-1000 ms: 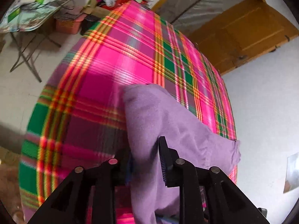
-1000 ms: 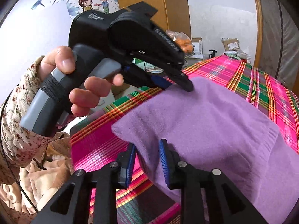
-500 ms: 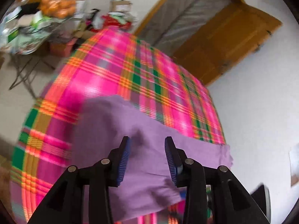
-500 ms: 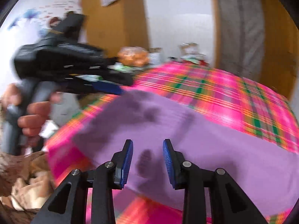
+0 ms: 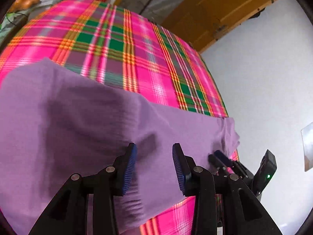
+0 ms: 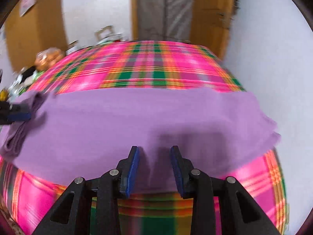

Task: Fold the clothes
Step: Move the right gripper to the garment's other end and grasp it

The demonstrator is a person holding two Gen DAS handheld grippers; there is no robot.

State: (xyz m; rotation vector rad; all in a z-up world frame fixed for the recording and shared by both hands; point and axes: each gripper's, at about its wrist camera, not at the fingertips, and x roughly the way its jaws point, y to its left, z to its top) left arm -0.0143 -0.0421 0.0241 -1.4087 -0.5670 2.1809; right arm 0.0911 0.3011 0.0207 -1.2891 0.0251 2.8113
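A purple knit garment (image 5: pixel 78 129) lies folded across the near part of a pink, green and orange plaid bed cover (image 5: pixel 121 45). My left gripper (image 5: pixel 154 166) is open and empty just above the garment's near edge. My right gripper (image 6: pixel 155 166) is open and empty over the garment (image 6: pixel 137 117), near its front edge. In the left wrist view the right gripper's tips (image 5: pixel 221 158) show at the garment's right end. In the right wrist view the left gripper's blue pad (image 6: pixel 19 116) shows at the garment's bunched left end.
The plaid cover (image 6: pixel 156 68) spreads far beyond the garment. A white wall (image 5: pixel 264 78) runs along the bed's right side. A wooden door (image 5: pixel 225 9) stands behind. Clutter and a bag of oranges (image 6: pixel 49 56) sit off the bed's far left.
Both grippers have opened and pulled back from the garment, which now lies flat and wide across the bed. Both cameras have swung to face along the bed.
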